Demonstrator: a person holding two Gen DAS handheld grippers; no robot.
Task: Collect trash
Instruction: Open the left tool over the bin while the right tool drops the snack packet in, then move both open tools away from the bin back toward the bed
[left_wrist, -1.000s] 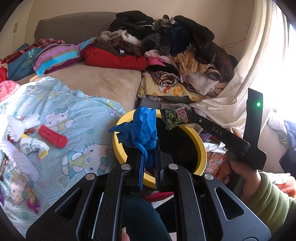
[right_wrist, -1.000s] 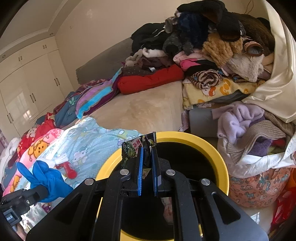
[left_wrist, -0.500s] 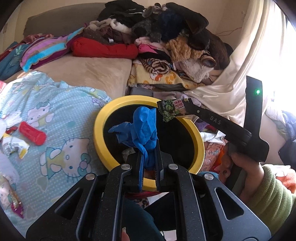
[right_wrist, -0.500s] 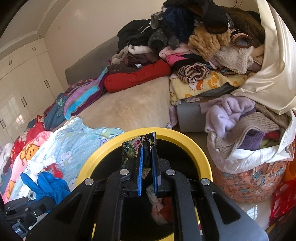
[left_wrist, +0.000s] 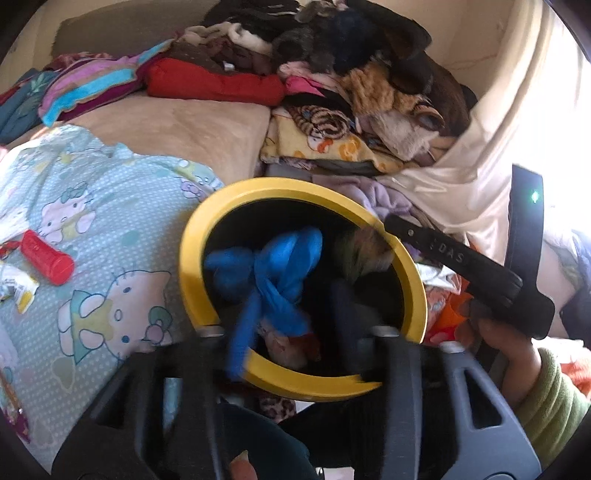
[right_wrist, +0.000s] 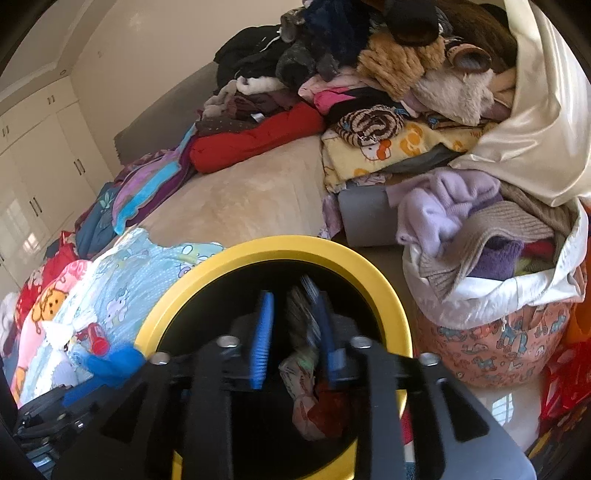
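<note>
- A red tube (left_wrist: 47, 252) and a few torn wrappers (left_wrist: 16, 288) lie on the light blue cartoon sheet (left_wrist: 110, 229), to the left of the bin and well apart from it.
- A big heap of clothes (left_wrist: 354, 85) is piled behind the bin; a cloth basket (right_wrist: 498, 325) full of knitwear stands just beside the bin on its right.
- The sheet covers part of a bed with a beige blanket (right_wrist: 236, 199); white wardrobe doors (right_wrist: 40, 170) stand at the far left wall.
- The yellow-rimmed bin (left_wrist: 192, 258) is dark inside, with some crumpled trash at the bottom.
- The left gripper (left_wrist: 291, 332) is above the bin mouth, its jaws opening; the blue glove (left_wrist: 273, 273) hangs blurred between them, over the bin.
- The right gripper (right_wrist: 295, 332) is also over the bin, its jaws opening; the green wrapper (right_wrist: 301, 314) is blurred in the gap, close to the right finger.
</note>
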